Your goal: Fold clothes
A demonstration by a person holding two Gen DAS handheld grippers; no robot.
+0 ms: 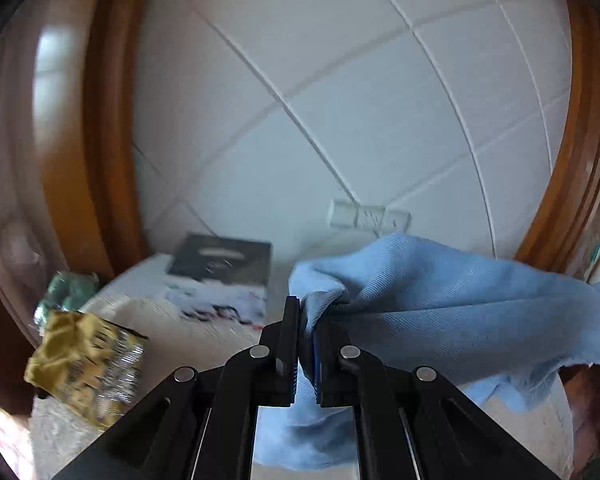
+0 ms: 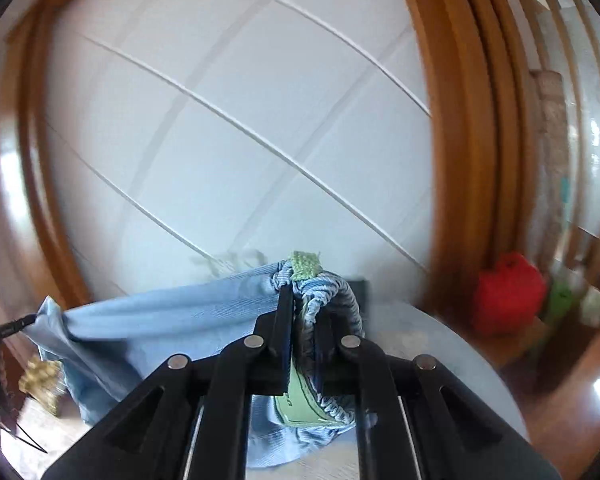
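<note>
A light blue garment (image 1: 452, 300) hangs in the air, stretched between both grippers. My left gripper (image 1: 307, 312) is shut on a bunched edge of it, and the cloth runs off to the right. My right gripper (image 2: 304, 300) is shut on the gathered elastic waistband of the garment (image 2: 172, 320), where a green label (image 2: 306, 262) shows. In the right wrist view the cloth runs left to the left gripper's tip (image 2: 18, 325). The garment's lower part droops toward the table below.
A round pale table (image 1: 204, 344) lies below with a dark book (image 1: 224, 260), a gold foil packet (image 1: 88, 364) and a green wrapped item (image 1: 70, 290). A white tiled wall (image 1: 340, 100) with wooden frames stands ahead. A red bag (image 2: 508, 292) sits at right.
</note>
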